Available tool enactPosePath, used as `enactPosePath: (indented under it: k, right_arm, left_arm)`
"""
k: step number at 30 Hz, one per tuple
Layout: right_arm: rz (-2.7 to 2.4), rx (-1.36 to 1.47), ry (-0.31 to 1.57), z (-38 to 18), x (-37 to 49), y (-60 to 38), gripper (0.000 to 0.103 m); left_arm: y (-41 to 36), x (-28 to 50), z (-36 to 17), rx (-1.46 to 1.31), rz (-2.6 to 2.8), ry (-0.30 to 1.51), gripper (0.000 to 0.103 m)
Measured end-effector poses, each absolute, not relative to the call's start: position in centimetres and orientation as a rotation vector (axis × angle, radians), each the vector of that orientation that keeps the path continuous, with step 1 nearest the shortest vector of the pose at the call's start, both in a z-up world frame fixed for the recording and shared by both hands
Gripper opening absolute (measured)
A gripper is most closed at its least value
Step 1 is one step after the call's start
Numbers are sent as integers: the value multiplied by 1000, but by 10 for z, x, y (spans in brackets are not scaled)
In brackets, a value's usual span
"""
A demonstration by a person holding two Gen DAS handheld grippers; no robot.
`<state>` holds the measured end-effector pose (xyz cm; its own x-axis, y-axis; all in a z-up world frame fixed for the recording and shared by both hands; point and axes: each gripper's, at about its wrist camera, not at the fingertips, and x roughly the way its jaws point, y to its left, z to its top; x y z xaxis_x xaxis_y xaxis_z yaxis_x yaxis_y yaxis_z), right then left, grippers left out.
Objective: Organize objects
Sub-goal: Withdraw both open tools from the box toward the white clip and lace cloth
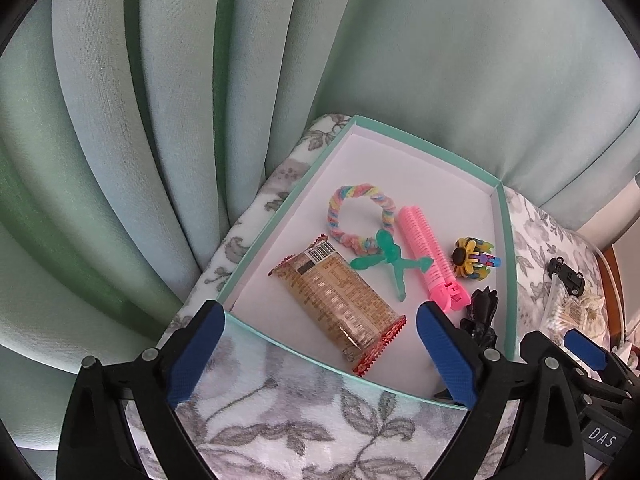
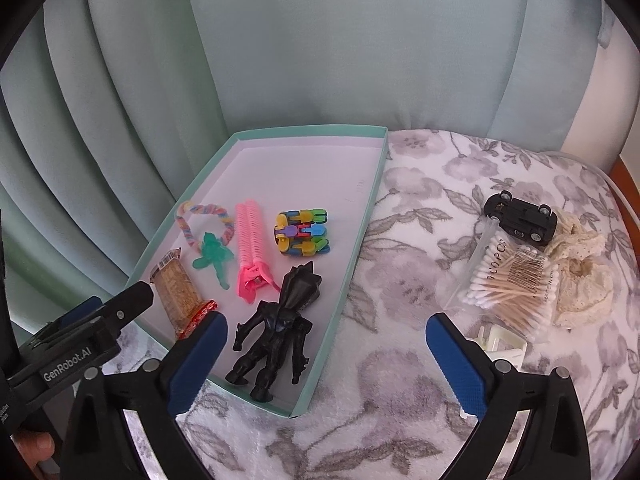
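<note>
Pale green curtains [image 2: 120, 92] hang behind a surface covered with a grey floral cloth [image 2: 408, 240]; whether it is a desk or a bed cannot be told. On its left part lies a shallow teal-rimmed box [image 2: 362, 216] with a white floor. Inside, from left to right, are a brown snack bar [image 2: 178, 294], a pastel braided ring [image 2: 206, 220] with a green plastic figure [image 2: 214, 258] touching its near edge, a pink hair roller [image 2: 250, 240] and a multicoloured link toy [image 2: 302, 232]; a black monster figure [image 2: 276, 332] lies face down in the near right corner. Right of the box, on the cloth, a black toy car [image 2: 520, 216] lies upside down at the far edge of a bag of cotton swabs [image 2: 508, 284], with a cream lace scrunchie [image 2: 582, 280] beside them and a white plastic piece [image 2: 502, 342] nearer. The left gripper [image 1: 320, 352] hovers over the box's near rim, jaws apart and empty. The right gripper [image 2: 326, 364] hovers over the near right edge of the box, jaws wide apart and empty.
</note>
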<state>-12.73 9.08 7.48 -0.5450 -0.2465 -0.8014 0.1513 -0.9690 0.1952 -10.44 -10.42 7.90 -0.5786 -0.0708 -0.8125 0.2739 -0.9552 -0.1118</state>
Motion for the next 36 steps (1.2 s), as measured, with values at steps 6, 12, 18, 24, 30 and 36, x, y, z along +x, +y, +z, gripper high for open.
enactPosePath:
  k: [6, 12, 18, 24, 30, 36]
  right_arm:
    - [-2574, 1351, -168, 79, -123, 99, 101]
    - [-2592, 1341, -175, 86, -118, 111, 101]
    - [-2632, 1327, -203, 92, -111, 137, 101]
    - [-2680, 1335, -256, 93, -103, 173, 101]
    - [-2720, 1358, -316, 87, -94, 212, 101]
    - [-2760, 1397, -367, 80, -87, 250, 101]
  left_arm:
    - [-98, -103, 84, 1319, -2623, 319, 97]
    - [-85, -103, 93, 1313, -2667, 297, 97]
    - [-68, -101, 103, 1291, -2713, 268, 97]
    - [-43, -99, 113, 1232, -2784, 235, 97]
    - [-13, -102, 118, 1248, -2852, 204, 97]
    - [24, -105, 114, 1327, -2918, 191, 97]
